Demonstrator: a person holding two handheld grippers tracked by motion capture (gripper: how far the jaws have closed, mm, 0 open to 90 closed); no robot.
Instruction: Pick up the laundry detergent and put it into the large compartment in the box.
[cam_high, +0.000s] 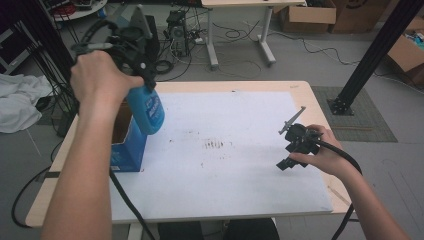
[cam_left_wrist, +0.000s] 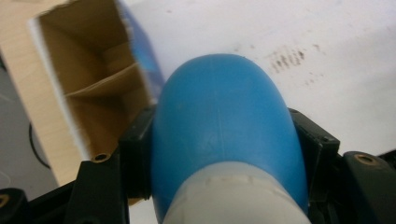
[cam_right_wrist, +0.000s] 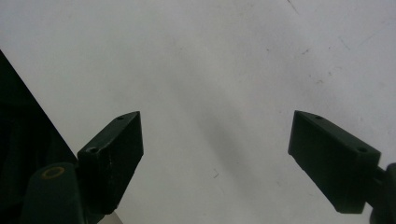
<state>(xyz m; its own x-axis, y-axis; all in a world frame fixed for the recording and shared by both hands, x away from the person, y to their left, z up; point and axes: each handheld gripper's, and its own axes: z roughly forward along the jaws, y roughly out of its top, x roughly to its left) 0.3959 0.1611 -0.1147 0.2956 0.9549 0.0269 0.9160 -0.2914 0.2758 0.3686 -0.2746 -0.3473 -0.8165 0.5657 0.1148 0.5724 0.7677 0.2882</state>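
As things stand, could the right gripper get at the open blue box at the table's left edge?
Probably yes. The right gripper has open, empty jaws, and bare white mat lies between it and the blue box. The blue bottle in the left gripper hangs just above the box, though.

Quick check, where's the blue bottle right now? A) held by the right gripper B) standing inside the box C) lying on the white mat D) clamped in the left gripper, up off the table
D: the left gripper is shut on the blue bottle, which hangs in the air beside the open box; the right gripper is open over the white mat.
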